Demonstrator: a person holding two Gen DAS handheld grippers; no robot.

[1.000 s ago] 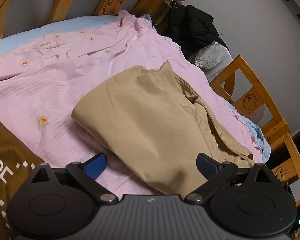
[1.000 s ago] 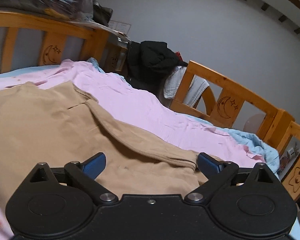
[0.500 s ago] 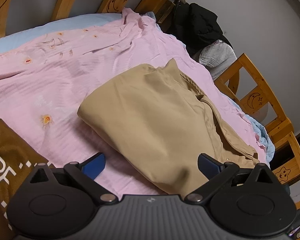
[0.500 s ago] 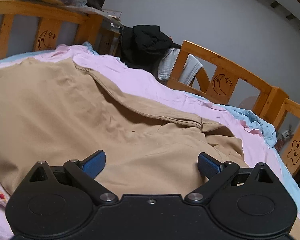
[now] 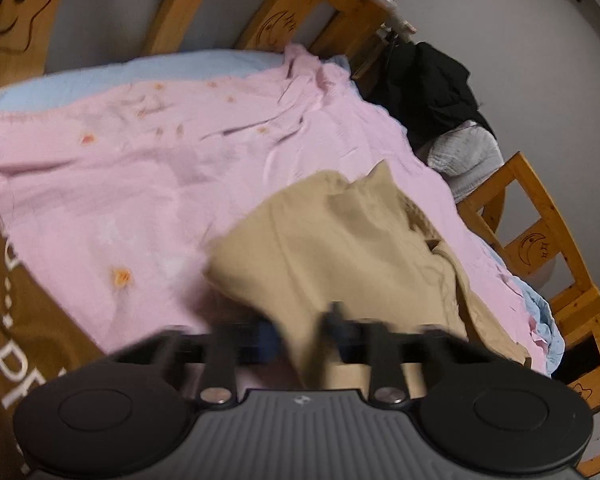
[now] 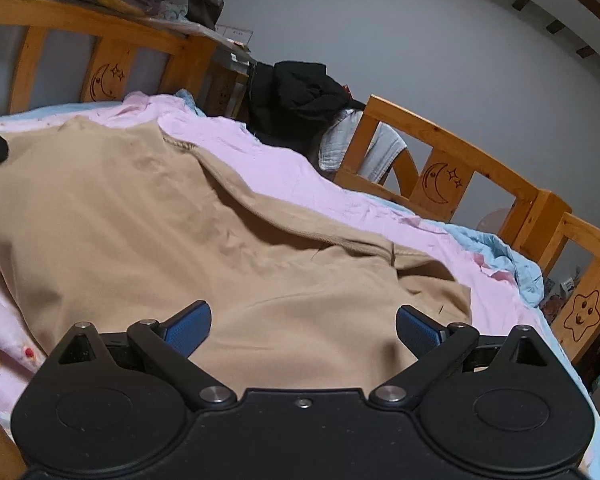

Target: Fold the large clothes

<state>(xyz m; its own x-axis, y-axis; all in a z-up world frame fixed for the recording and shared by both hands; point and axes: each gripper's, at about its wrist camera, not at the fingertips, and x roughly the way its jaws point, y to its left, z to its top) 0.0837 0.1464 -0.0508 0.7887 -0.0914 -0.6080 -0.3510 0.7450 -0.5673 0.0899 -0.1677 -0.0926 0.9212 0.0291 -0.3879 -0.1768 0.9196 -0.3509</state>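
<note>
Closing fast, the jaws of the left gripper point(image 5: 304, 330) come together on a near fold of the tan garment point(image 5: 352, 248); cloth stands between the blurred fingers, pinched up into a ridge. The right gripper point(image 6: 303, 326) has its jaws wide apart, blue pads point(image 6: 190, 326) either side of the tan cloth with nothing pressed between them.

Both tools point forward and downward toward the bed, the left more steeply. The right one sits low over the near edge of the garment, its body hiding the closest strip of cloth.

The tan garment lies on the pink blanket point(image 5: 140, 168), partly folded. In the left wrist view its long axis runs from the near gripper diagonally up and away toward the far right, with a pointed corner at the far end and a seamed band along its right side. In the right wrist view that seam point(image 6: 284, 232) runs from the upper left down to the right, ending in a rumpled corner near the right pad.

A light blue sheet point(image 6: 496, 248) shows beyond the blanket's edge. A brown cloth with white lettering point(image 5: 16, 340) lies at the near left. The wooden bed rail point(image 6: 460, 160), carved with moons and stars, rings the mattress; a black garment point(image 6: 300, 100) and a pale grey cloth point(image 5: 466, 156) are draped at its corner. None of these lies on the tan garment.
</note>
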